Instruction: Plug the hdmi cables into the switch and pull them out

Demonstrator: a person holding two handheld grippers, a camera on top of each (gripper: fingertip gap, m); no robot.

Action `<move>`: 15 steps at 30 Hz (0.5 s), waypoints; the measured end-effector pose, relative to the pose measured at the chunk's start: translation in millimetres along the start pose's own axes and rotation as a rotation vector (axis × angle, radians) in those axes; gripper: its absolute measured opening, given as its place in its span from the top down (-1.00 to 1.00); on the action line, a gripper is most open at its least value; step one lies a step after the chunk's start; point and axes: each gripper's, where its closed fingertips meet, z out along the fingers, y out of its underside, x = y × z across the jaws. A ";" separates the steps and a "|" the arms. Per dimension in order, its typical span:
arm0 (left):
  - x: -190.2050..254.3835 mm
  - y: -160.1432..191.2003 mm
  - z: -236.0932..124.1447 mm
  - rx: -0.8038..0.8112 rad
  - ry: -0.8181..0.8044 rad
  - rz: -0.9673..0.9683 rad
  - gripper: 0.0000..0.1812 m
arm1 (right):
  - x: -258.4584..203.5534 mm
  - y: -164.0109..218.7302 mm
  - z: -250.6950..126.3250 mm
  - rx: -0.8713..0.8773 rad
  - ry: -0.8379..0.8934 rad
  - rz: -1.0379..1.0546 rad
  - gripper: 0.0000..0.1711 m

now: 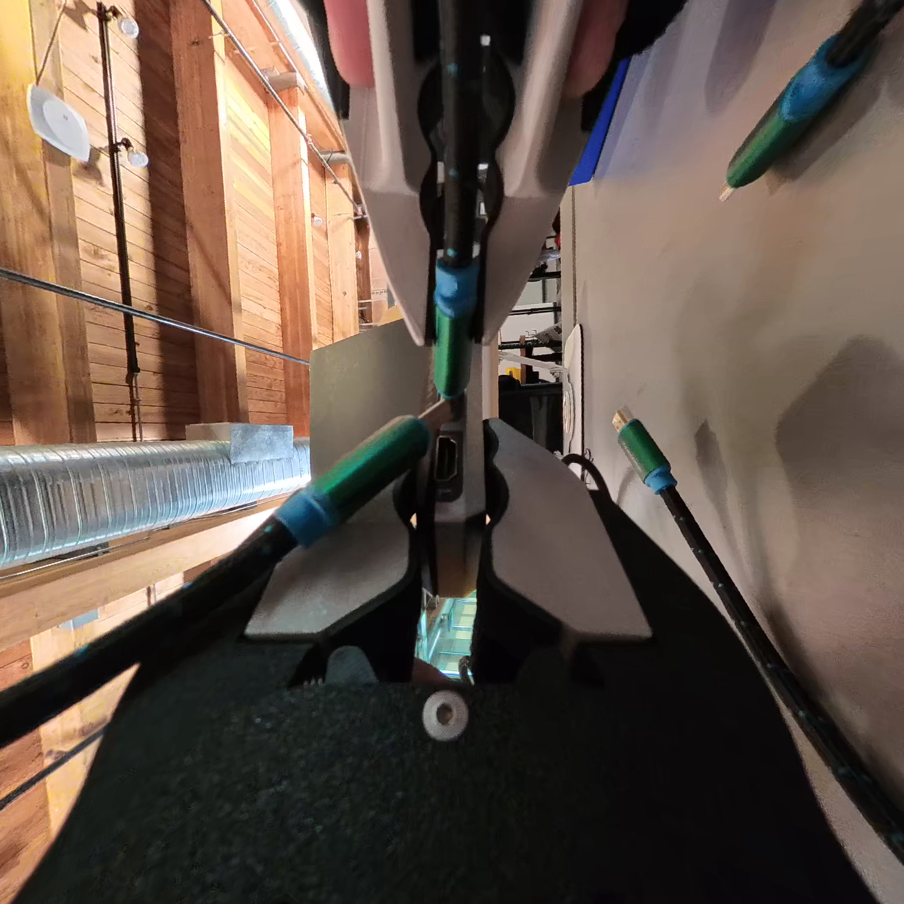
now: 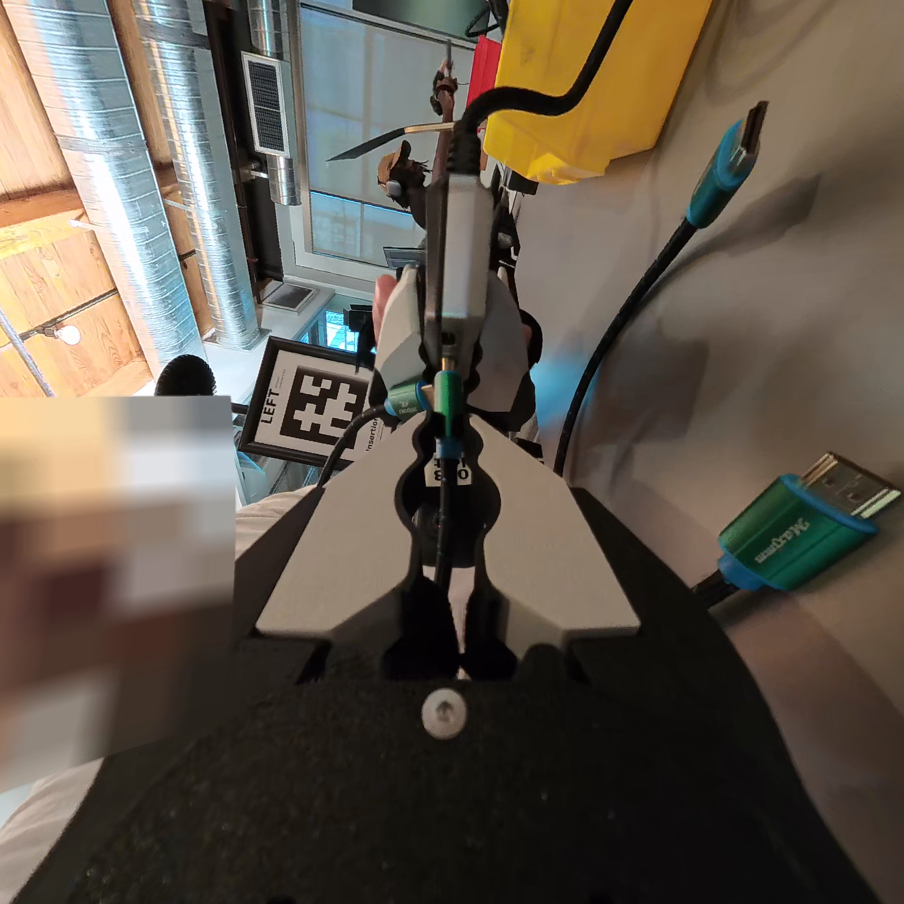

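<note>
1. The left tool (image 1: 457, 494) is pinching the grey slab-shaped metal HDMI switch (image 1: 469, 489) between its pale fingers and holding it off the desk; in the right wrist view the switch (image 2: 457, 254) is standing at about 12 o'clock from the right tool.

2. The right tool (image 2: 447, 430) is pressed together on a green metal HDMI plug with a blue collar and black braided cable (image 2: 449, 396), and its tip is sitting at the switch's port face. Whether it is fully seated I cannot tell.

3. A second green-and-blue plug (image 1: 367, 474) is coming in from about 8 o'clock in the left wrist view, with its gold tip meeting the switch near the same end. It looks plugged or partly plugged, though I cannot be sure.

4. One open black port (image 1: 446, 457) is showing on the switch's side in the left wrist view, so at least one socket is standing unfilled.

5. Loose cables are lying on the pale grey desk (image 1: 734, 342): one green plug with a gold tip (image 1: 641, 452) at about 3 o'clock, and another (image 1: 787, 122) at about 1 o'clock.

6. In the right wrist view a large green plug (image 2: 802, 533) is lying at 3 o'clock and a blue-collared one (image 2: 724, 171) at 1 o'clock, near a yellow plastic bin (image 2: 587, 88).

7. My judgement: the task is roughly mid-way, with some plugs meeting the switch, others waiting or already pulled.
</note>
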 end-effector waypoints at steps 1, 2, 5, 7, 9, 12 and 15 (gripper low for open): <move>0.0 -1.0 -0.1 0.000 0.002 0.004 0.77 | 0.0 0.7 0.4 -0.006 -0.003 0.004 0.89; 0.1 -2.1 -0.1 -0.003 0.004 0.006 0.80 | 0.0 1.7 0.1 -0.015 -0.004 0.006 0.90; -1.2 -1.6 0.9 -0.025 0.003 -0.002 0.80 | -0.9 0.1 -1.1 -0.012 0.008 -0.007 0.90; -2.9 -0.8 1.1 -0.034 0.003 -0.019 0.77 | -3.9 -1.1 -0.9 -0.007 -0.001 -0.010 0.90; 0.2 0.4 2.2 -0.035 0.025 -0.054 0.77 | -3.4 -2.8 -1.3 0.003 0.017 -0.027 0.90; 5.3 9.4 8.6 -0.078 0.094 -0.249 0.77 | -8.3 -17.0 0.1 0.071 0.037 -0.114 0.86; 4.3 15.0 11.8 -0.113 0.121 -0.367 0.76 | -19.2 -26.6 -1.2 0.094 0.115 -0.341 0.73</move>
